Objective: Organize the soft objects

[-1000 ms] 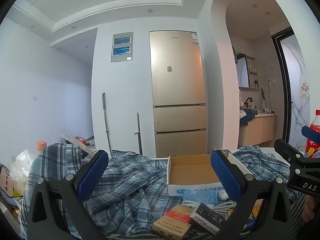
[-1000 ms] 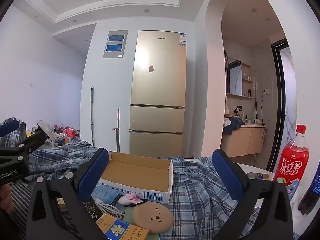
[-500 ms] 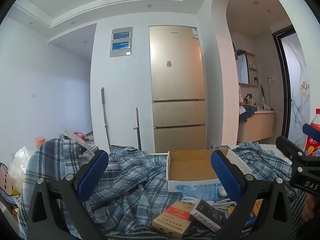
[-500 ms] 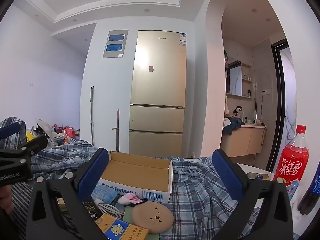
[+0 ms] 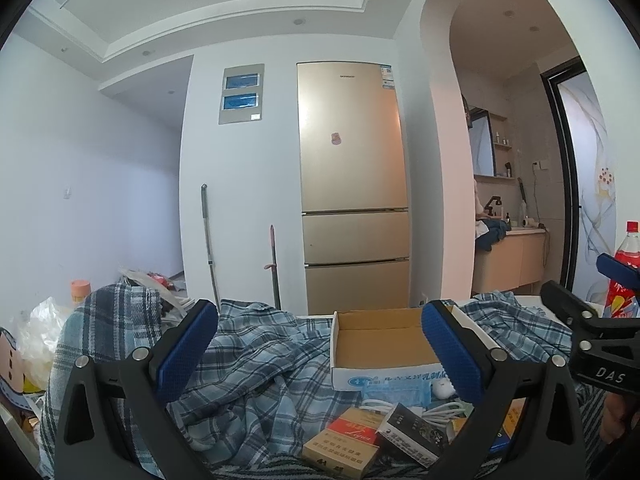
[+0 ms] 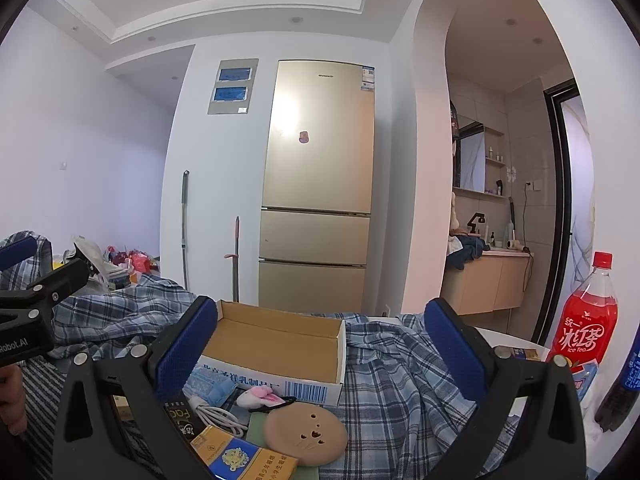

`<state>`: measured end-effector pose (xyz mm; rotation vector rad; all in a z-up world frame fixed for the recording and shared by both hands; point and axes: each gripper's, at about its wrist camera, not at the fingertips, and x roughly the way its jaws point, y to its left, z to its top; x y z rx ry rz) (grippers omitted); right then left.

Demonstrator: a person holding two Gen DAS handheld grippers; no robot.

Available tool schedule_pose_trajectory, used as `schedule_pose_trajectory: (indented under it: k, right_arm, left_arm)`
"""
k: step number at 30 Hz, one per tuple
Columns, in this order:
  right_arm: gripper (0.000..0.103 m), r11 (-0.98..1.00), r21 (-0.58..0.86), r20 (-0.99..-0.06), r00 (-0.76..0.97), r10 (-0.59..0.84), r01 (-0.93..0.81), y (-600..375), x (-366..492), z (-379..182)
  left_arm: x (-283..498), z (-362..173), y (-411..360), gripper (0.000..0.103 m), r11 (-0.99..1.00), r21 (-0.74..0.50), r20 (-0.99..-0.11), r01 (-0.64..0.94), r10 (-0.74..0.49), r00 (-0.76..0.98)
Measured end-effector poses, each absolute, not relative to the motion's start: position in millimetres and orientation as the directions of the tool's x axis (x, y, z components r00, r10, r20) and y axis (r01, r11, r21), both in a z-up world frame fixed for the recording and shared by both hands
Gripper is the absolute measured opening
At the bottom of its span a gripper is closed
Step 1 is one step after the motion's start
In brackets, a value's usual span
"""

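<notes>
On the bench, soft stuff: plaid shirt (image 5: pixel 256 364) spread crumpled across it, running under and around the cardboard box (image 6: pixel 276 344); blue face mask (image 6: pixel 210 384) and pink plush bit (image 6: pixel 256 394) lie just in front of the box.
Box: open, looks empty, sits on the shirt cloth.
Left gripper (image 5: pixel 320 352): jaws wide apart, nothing held, hovering over the shirt and box front.
Right gripper (image 6: pixel 320 350): jaws wide apart too, empty, aimed at the box and right side of the shirt.
Risk, shirt drag: if you pull the shirt, the box riding on it likely slides or tips with it.
Risk, wrong pick: cigarette packs (image 5: pixel 340 450), white cable (image 6: pixel 218 418) and round tan disc (image 6: pixel 306 434) crowd the mask and plush; a wide close could grab hard items or snag the cable.
Risk, bottle: red iced tea bottle (image 6: pixel 586 320) stands upright near the shirt's right edge; tugged cloth or your right swing may knock it over.
Risk, collision: both grippers sit near each other; reaching for the same spot could clash them.
Risk, partial grip: thin mask lies flat, so the jaws may close on nothing or only pinch a strap.
</notes>
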<state>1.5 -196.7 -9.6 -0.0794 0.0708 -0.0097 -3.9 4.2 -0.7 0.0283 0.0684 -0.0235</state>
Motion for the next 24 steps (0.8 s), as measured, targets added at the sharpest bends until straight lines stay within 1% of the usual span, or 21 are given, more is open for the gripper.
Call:
schedule_pose_trajectory:
  k: [6,11,20,24]
  right_arm:
    - [0.103,0.996,-0.084,-0.076,0.997,0.004,-0.01,-193.5,2.9,-11.8]
    - [0.103,0.995,-0.094,-0.07,0.997,0.011,-0.017,-191.2,1.4,-12.2]
    - [0.103,0.998,-0.069,-0.085,0.996,-0.007,0.001,-196.9,6.4,-13.0]
    - [0.103,0.998,-0.069,-0.079,0.997,-0.009,0.004,-196.4,5.0,-12.8]
  left_arm:
    - [-7.2,1.0,2.4,0.103,0.998,0.025,-0.062,0.055,-0.054,0.997]
    - [-4.2,0.8,0.0,0.103,0.998,0.034,-0.077,0.053,-0.05,0.996]
    - [-10.2,1.3,-7.2,0.103,0.995,0.069,-0.047,0.076,-0.073,0.996]
    - [-8.9,1.1,-8.4,0.103,0.995,0.075,-0.055,0.068,-0.064,0.996]
